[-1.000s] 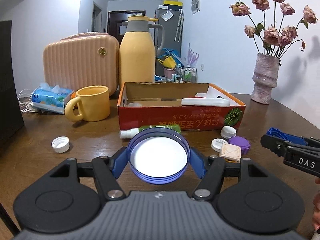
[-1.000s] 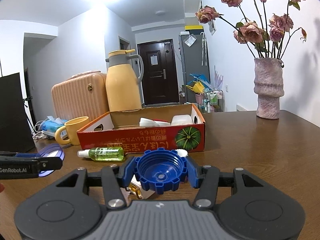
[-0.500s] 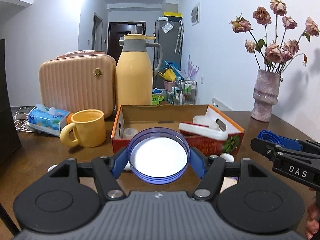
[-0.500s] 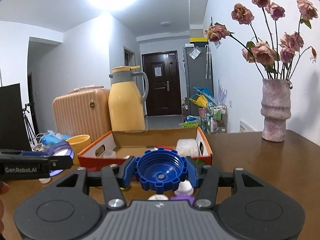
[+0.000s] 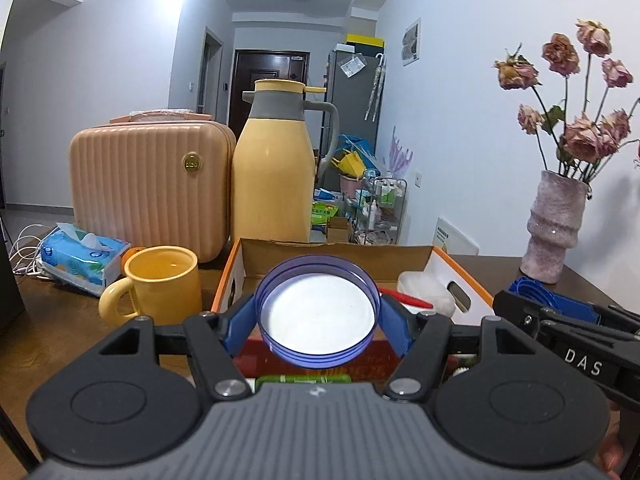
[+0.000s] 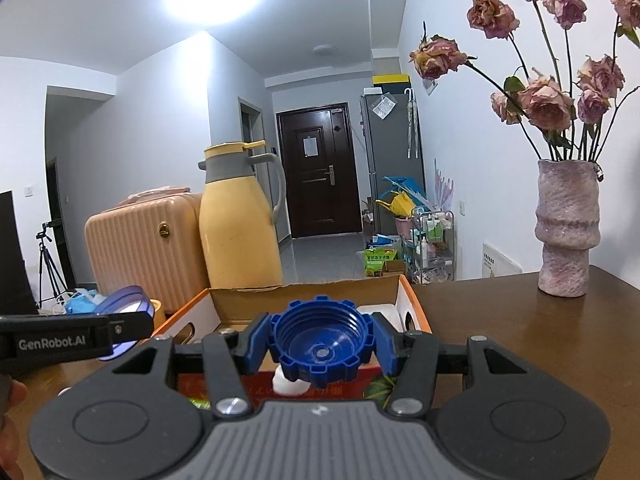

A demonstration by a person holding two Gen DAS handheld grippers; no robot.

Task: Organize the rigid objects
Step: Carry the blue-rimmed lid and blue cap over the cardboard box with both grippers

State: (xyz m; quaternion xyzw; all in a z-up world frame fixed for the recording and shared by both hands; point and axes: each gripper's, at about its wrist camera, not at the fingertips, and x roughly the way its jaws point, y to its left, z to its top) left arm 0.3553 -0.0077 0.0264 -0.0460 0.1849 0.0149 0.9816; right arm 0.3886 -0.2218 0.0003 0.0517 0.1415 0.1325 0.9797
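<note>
Left gripper (image 5: 318, 314): clenched on a purple-rimmed lid (image 5: 317, 311), one blue pad on each side of the rim; the white inside of the lid faces the camera.
Right gripper (image 6: 322, 346): clenched on a blue ribbed cap (image 6: 322, 346), its hollow threaded side towards the camera; blue pads press on its left and right edges.
The two grippers: side by side, each showing at the edge of the other's view, both raised off the wooden table (image 6: 500, 320) with their loads in front of the box.
Just below the left gripper: a green bottle (image 5: 304, 379) lies on the table against the box's near wall.
Just below the right gripper: a small white cap (image 6: 289, 384) shows under the blue ribbed cap.
Just ahead of both: an open cardboard box (image 5: 444, 270) with orange edges and a red front; white items and a red strip lie in its right part.
Ahead and left of the left gripper: a yellow mug (image 5: 162, 286), handle to the left, near the box's left wall; further left a blue tissue pack (image 5: 82, 258).
Beyond the box: a yellow thermos jug (image 5: 274, 170) with a grey collar, just beside a peach ribbed case (image 5: 150, 186).
Far right of the right gripper: a pink vase (image 6: 568, 230) of dried roses, well apart from the box.
</note>
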